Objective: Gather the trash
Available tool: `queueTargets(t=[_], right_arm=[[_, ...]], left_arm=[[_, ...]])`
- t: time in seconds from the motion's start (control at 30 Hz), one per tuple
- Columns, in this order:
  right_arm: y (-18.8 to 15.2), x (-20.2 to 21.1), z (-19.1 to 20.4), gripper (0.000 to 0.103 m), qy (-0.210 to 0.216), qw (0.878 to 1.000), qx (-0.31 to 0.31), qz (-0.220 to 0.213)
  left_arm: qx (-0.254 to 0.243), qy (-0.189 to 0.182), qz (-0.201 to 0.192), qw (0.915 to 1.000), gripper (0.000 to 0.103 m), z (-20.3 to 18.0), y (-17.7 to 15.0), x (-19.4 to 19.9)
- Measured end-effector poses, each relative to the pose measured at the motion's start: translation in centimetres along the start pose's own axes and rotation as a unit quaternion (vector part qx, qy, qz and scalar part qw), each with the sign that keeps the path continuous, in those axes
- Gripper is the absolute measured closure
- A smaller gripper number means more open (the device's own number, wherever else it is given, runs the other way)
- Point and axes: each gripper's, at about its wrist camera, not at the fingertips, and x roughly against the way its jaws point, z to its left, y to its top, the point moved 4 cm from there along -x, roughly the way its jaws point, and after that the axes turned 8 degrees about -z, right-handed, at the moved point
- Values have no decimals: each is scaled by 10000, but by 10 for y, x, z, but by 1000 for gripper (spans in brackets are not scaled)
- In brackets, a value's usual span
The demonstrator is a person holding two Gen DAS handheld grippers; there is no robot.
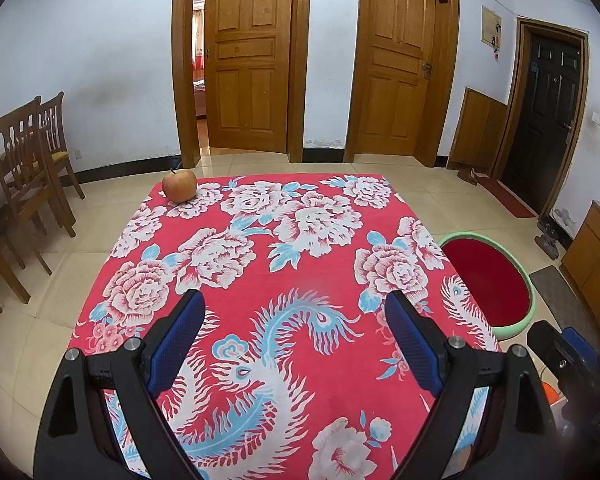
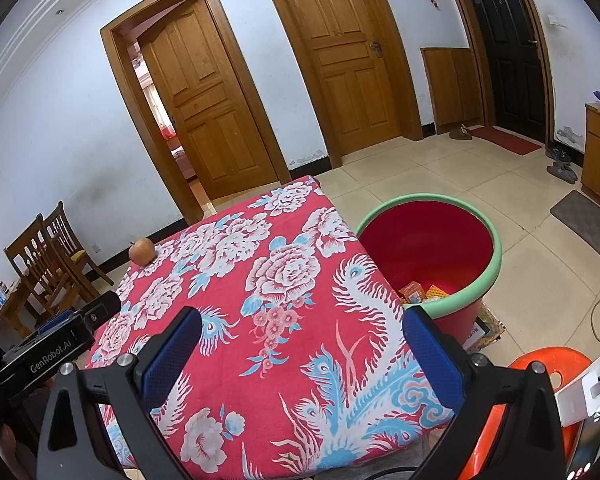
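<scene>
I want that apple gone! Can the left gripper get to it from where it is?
Probably yes. The left gripper is open and empty, and only bare tablecloth lies between it and the apple at the far corner, though it is a long reach.

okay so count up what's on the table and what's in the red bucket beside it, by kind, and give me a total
On the table:
Apple: 1
In the bucket, as far as visible:
Small carton: 1
Yellow-orange textured piece: 1
Total: 3 (the rim may hide more)
</scene>
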Motion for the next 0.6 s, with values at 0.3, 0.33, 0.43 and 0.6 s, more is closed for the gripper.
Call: queueTargets(t=[0.3, 0.33, 0.43, 0.6], right_arm=[[0, 0, 1, 1, -6, 10000, -1, 2], [0, 0, 0, 1, -9, 10000, 2, -1], [0, 0, 1, 1, -2, 10000, 1, -2], [0, 0, 0, 1, -6, 10000, -2, 1]], left_arm=[[1, -3, -1, 10000, 13, 0, 0, 0], [-3, 1, -5, 10000, 13, 0, 0, 0], [-13, -15, -13, 10000, 13, -1, -1, 1], [-1, -15, -11, 10000, 13, -1, 0, 1]])
